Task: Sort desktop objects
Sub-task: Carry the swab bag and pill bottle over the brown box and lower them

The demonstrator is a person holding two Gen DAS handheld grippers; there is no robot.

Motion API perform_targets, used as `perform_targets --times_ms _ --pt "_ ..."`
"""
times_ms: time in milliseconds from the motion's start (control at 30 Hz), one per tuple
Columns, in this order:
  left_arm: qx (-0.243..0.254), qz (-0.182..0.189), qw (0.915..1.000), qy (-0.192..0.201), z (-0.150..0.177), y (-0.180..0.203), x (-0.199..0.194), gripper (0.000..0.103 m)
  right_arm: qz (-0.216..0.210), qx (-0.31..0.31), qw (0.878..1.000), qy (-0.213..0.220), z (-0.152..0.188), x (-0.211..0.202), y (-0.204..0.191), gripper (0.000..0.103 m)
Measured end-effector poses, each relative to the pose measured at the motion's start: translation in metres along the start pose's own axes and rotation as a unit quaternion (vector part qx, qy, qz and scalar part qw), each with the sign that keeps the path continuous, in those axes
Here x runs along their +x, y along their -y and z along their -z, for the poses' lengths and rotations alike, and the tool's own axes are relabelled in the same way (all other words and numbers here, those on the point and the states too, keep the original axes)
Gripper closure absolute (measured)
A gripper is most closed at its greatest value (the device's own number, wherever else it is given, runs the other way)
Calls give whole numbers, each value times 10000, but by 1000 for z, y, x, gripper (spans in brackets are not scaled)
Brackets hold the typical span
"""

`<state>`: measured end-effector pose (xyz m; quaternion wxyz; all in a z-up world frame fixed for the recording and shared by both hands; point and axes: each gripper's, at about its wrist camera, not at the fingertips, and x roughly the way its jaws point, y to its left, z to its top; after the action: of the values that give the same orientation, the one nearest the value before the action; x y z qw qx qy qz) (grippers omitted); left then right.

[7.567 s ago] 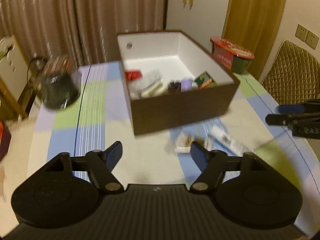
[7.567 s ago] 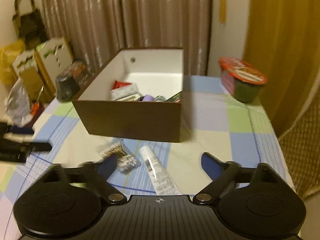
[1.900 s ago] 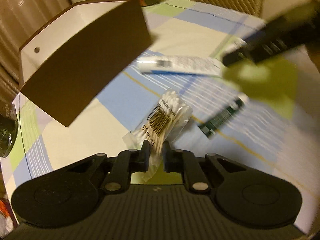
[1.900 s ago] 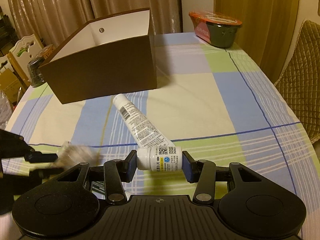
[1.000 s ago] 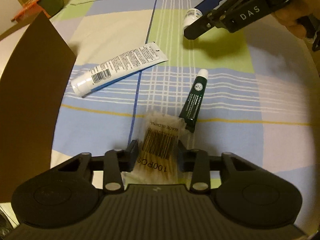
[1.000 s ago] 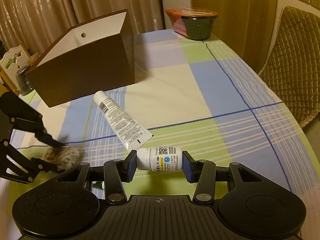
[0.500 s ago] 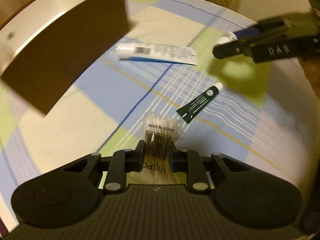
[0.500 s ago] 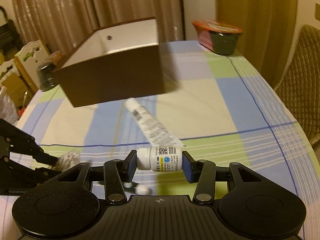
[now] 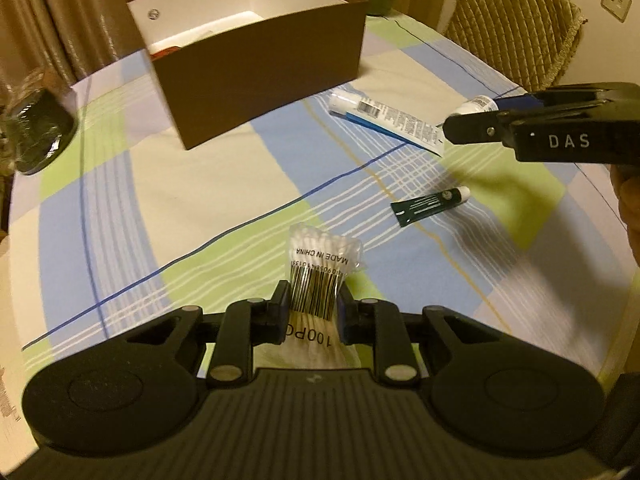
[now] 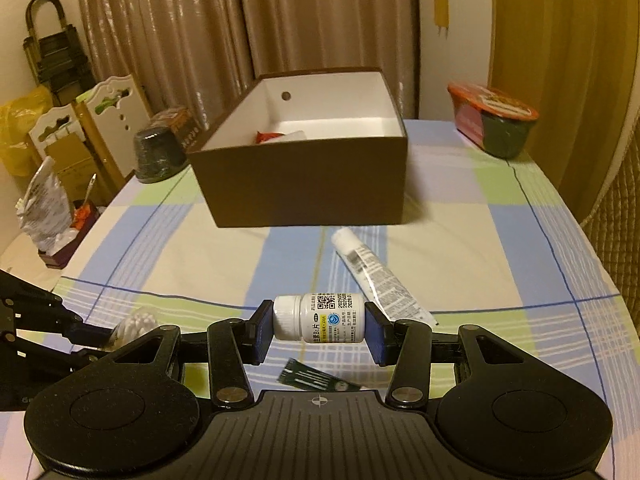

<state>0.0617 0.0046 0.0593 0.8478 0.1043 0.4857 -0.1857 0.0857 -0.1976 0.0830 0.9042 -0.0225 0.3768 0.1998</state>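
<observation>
My left tongs pinch the cotton-swab bag, my right tongs the pill bottle crosswise; the brown box lies straight ahead, nearer my right.

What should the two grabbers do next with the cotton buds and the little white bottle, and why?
Probably carry both forward and over the brown box. The left gripper is shut on the cotton bud bag, the right gripper on the white bottle. Both are held above the tablecloth. The box is open-topped and already holds things.
</observation>
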Motion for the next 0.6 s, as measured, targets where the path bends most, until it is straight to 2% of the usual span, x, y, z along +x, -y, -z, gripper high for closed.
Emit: perform_targets --times_ms 600 --pt "-294 -166 9990 291 5 -13 -22 84 -43 -161 9999 -42 -2 -2 -11 57"
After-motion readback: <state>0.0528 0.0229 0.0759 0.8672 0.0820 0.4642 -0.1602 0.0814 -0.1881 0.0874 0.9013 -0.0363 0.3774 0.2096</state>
